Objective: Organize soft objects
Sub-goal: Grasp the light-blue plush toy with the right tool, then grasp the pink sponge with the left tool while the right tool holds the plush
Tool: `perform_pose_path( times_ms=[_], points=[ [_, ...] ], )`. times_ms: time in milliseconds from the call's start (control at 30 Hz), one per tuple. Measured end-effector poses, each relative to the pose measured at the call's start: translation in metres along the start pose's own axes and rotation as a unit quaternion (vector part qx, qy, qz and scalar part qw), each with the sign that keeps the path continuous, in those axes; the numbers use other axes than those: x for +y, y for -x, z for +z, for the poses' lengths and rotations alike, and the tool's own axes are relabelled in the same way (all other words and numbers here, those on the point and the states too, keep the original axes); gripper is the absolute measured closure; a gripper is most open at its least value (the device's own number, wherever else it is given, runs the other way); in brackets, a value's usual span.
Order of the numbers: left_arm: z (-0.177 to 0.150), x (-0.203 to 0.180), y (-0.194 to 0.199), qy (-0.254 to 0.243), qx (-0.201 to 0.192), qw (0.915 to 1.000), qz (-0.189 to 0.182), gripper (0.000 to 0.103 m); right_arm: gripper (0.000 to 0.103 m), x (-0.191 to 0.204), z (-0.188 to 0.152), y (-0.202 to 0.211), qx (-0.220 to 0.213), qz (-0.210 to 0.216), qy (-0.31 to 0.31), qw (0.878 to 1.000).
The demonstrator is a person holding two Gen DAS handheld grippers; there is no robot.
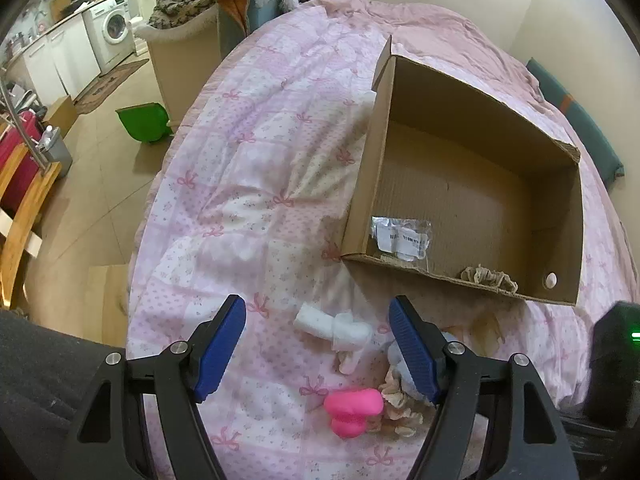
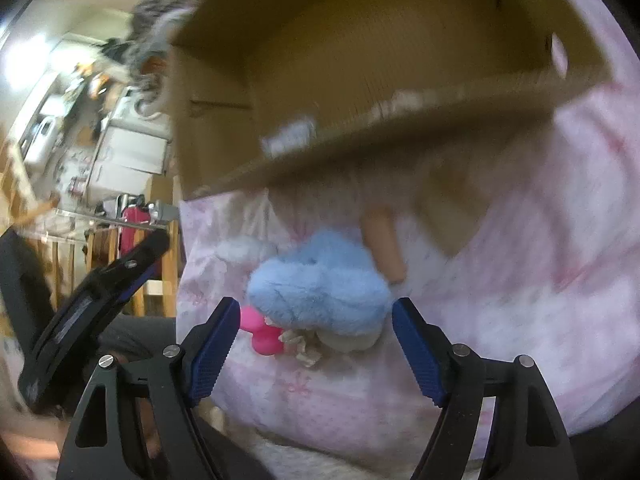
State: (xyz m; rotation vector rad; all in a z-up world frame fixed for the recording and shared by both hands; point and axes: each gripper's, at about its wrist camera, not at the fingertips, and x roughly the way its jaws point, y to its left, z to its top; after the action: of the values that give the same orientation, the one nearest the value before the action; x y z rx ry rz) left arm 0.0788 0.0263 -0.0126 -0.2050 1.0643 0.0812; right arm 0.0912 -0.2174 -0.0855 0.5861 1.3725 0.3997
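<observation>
An open cardboard box (image 1: 560,216) lies on the pink bed quilt (image 1: 248,184); a beige frilly scrunchie (image 1: 488,278) and a plastic packet (image 1: 402,238) lie inside it. In front of the box lie white foam pieces (image 1: 336,326), a pink soft toy (image 1: 352,408) and another beige scrunchie (image 1: 400,404). My left gripper (image 1: 318,346) is open and empty above them. In the blurred right wrist view, a blue fluffy toy (image 2: 320,284) lies between the fingers of my open right gripper (image 2: 312,346), beside the pink toy (image 2: 260,330) and the box (image 2: 208,128).
The bed's left edge drops to a tiled floor with a green bin (image 1: 146,122), wooden furniture (image 1: 24,208) and a washing machine (image 1: 114,26). A tan cylinder (image 2: 384,242) lies on the quilt near the box. The left gripper shows in the right wrist view (image 2: 92,292).
</observation>
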Motion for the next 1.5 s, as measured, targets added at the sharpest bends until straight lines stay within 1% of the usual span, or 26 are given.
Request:
perform_pose_path(
  times_ms=[67,133,200,300,333,400,433,500,567,667,767,933,1067,1133,1233,1300,1433,1500],
  points=[
    [0.002,0.002,0.0,0.007,-0.002,1.0,-0.002,0.031,0.02,-0.004,0.0,-0.016,0.015,-0.002,-0.049,0.999],
    [0.003,0.004,0.0,0.013,-0.003,0.9999,-0.002,0.031,0.02,-0.006,0.001,-0.031,0.025,0.0,-0.081,0.996],
    [0.003,0.005,0.0,0.016,0.0,0.9999,-0.003,0.031,0.019,-0.007,0.004,-0.044,0.025,-0.012,-0.098,0.995],
    [0.004,0.007,-0.002,0.017,0.003,0.9998,-0.002,0.031,0.02,-0.007,0.006,-0.054,0.018,-0.008,-0.105,0.994],
    [0.004,0.008,-0.002,0.018,0.003,0.9998,-0.002,0.031,0.022,-0.005,0.006,-0.055,0.016,-0.01,-0.099,0.995],
    [0.005,0.009,-0.002,0.02,0.004,0.9998,-0.003,0.031,0.041,0.0,0.003,-0.054,0.015,-0.02,-0.088,0.996],
    [0.005,0.01,-0.002,0.022,0.005,0.9997,-0.004,0.031,0.044,0.0,0.002,-0.053,0.018,-0.019,-0.086,0.996],
    [0.005,0.01,-0.003,0.027,0.007,0.9996,-0.007,0.031,0.055,0.002,0.002,-0.052,0.021,-0.02,-0.079,0.996],
    [0.005,0.009,-0.004,0.027,0.01,0.9996,-0.009,0.031,0.061,0.007,0.001,-0.05,0.021,-0.041,-0.047,0.998],
    [0.004,0.007,-0.003,0.02,0.008,0.9997,-0.008,0.031,0.066,0.006,0.003,-0.044,0.022,-0.041,-0.031,0.998],
    [0.003,0.007,-0.002,0.019,0.01,0.9998,-0.007,0.031,0.066,0.009,0.005,-0.028,0.009,-0.026,-0.02,0.999],
    [0.0,0.009,-0.005,0.018,0.025,0.9995,-0.01,0.031,0.066,0.016,0.01,0.022,-0.031,-0.008,0.014,0.999],
    [-0.004,0.006,-0.006,0.006,0.034,0.9994,-0.002,0.031,0.066,0.021,0.011,0.06,-0.068,-0.005,0.051,0.996],
    [-0.006,0.005,-0.008,-0.001,0.037,0.9993,0.004,0.031,0.066,0.021,0.009,0.07,-0.087,-0.017,0.072,0.993],
    [-0.011,0.006,-0.014,0.002,0.06,0.9982,-0.005,0.031,0.066,0.012,0.006,0.074,-0.099,-0.027,0.077,0.992],
    [-0.015,0.008,-0.021,0.005,0.082,0.9966,-0.009,0.031,0.066,-0.001,0.003,0.079,-0.1,-0.022,0.067,0.992],
    [-0.027,0.011,-0.038,0.011,0.129,0.9914,-0.015,0.032,0.066,-0.014,0.001,0.068,-0.097,-0.032,0.045,0.994],
    [-0.031,0.008,-0.043,0.008,0.142,0.9896,-0.019,0.033,0.066,-0.016,0.004,0.07,-0.103,-0.029,0.038,0.994]
  ],
)
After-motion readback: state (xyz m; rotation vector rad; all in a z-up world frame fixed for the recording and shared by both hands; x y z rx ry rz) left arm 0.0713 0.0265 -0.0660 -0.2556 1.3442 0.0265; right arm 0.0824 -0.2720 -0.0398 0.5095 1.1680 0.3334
